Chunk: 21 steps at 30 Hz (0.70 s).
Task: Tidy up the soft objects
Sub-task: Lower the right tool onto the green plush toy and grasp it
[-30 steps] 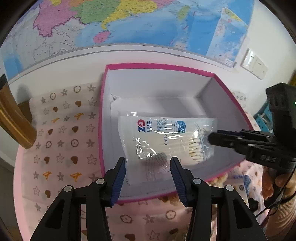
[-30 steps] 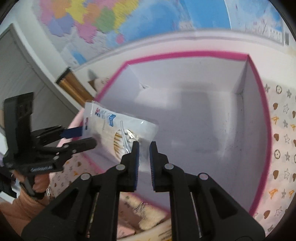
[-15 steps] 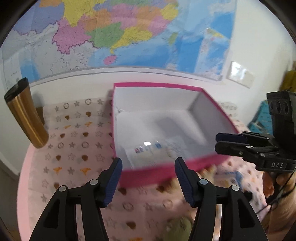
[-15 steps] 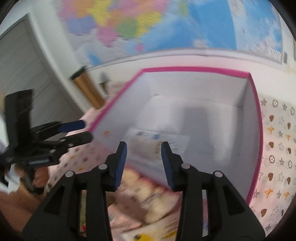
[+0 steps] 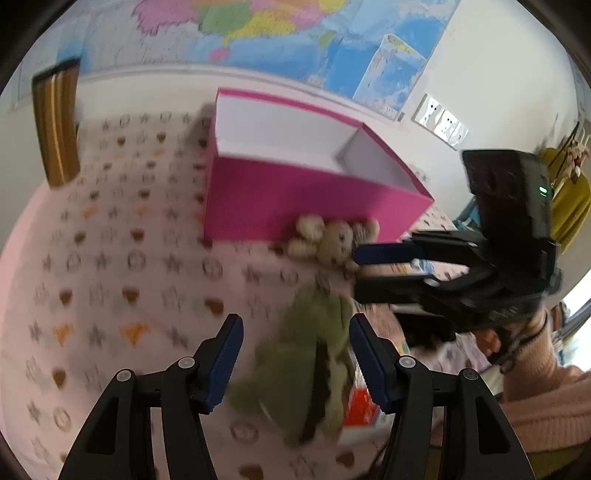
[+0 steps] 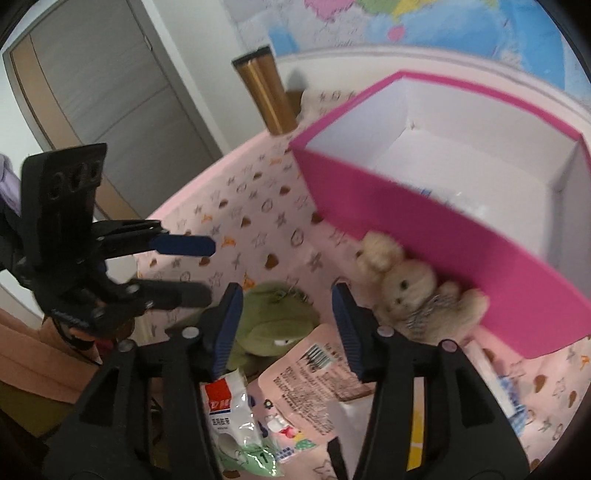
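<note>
A pink box with a white inside stands on the patterned cloth; it also shows in the right wrist view, with the clear cotton swab bag lying inside. A beige plush bear lies against the box front, also in the right wrist view. A green plush toy lies between the jaws of my open left gripper. My right gripper is open above the green plush and holds nothing. The right gripper also shows in the left wrist view.
A gold tumbler stands at the back left, also in the right wrist view. A pink packet, a red and white packet and other wrapped items lie near the table's front. A map hangs on the wall.
The right gripper let go of the cotton swab bag, which now lies in the box. Both grippers drew back and down from the box to over the green plush.
</note>
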Each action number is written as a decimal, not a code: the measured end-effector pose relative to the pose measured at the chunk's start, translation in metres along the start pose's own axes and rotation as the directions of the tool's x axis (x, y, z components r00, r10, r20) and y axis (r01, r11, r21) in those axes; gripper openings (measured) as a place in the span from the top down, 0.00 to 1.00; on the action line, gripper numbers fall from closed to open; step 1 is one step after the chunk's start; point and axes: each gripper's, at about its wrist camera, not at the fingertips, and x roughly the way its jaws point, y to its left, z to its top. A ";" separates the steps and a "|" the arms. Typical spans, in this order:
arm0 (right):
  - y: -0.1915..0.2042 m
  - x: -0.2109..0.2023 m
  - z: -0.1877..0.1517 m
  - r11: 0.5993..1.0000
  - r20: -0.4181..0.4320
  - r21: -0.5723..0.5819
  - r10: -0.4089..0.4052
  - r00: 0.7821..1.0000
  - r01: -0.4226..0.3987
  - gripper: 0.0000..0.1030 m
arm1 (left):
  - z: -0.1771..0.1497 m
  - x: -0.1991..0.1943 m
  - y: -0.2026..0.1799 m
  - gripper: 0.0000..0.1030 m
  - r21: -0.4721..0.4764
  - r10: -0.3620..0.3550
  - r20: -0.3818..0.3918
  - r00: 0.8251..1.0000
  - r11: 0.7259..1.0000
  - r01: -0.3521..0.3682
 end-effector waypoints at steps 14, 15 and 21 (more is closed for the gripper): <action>0.005 0.052 -0.005 0.999 -0.115 0.024 0.030 0.993 -0.028 0.43 | -0.050 -0.009 -0.004 0.41 -0.080 -0.100 -0.064 0.993 0.992 0.094; 0.005 0.053 -0.004 0.999 -0.116 0.023 0.030 0.993 -0.028 0.43 | -0.052 -0.007 -0.005 0.41 -0.083 -0.107 -0.072 0.992 0.991 0.101; 0.002 0.055 -0.005 0.998 -0.121 0.050 0.054 0.991 -0.048 0.43 | -0.053 0.004 -0.008 0.42 -0.103 -0.114 -0.092 0.989 0.989 0.104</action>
